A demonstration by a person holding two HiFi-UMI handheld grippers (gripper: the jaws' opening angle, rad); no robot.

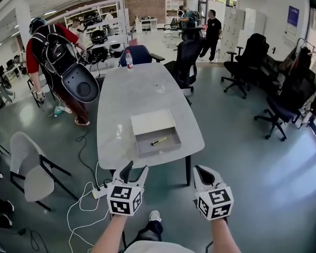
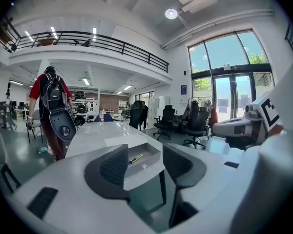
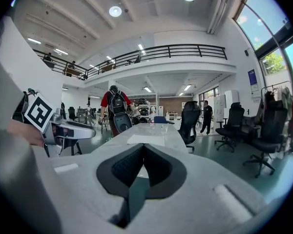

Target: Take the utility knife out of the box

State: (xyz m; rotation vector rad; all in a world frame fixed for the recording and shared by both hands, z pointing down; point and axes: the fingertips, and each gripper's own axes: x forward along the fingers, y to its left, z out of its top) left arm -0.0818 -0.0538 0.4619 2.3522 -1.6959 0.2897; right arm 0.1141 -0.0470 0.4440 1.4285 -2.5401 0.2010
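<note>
**Knife in the box, both grippers short of the table**

There's the utility knife (image 1: 159,140), yellow-bodied, lying flat on the floor of the open grey box (image 1: 147,151), angled across it and a little right of centre. Nothing is touching it. The left gripper view picks it up too, a slim yellow bar inside the tray (image 2: 136,158).

The box sits at the near end of the long grey table (image 1: 126,99), with its white lid (image 1: 152,122) flat on the tabletop against the far side. Further up the table there's a small clear glass (image 1: 159,88), and at the far end a water bottle (image 1: 129,59) with a red cap, standing upright.

Now the grippers. The left gripper (image 1: 137,167) is held in the air off the table's near edge, jaws spread wide with nothing between the pads; through the gap its own camera looks straight at the box. The right gripper (image 1: 199,170) is level with it, over the floor off the table's near right corner, jaws brought together at the tips and empty, as its own view shows (image 3: 142,152). Both are well apart from the knife.

Out around the scene: a pale chair (image 1: 29,165) on the left, a white power strip (image 1: 97,193) with cables on the floor under the left gripper, dark office chairs (image 1: 187,62) to the right of the table, and a person in a red top with a backpack (image 1: 47,51) at the far left.
</note>
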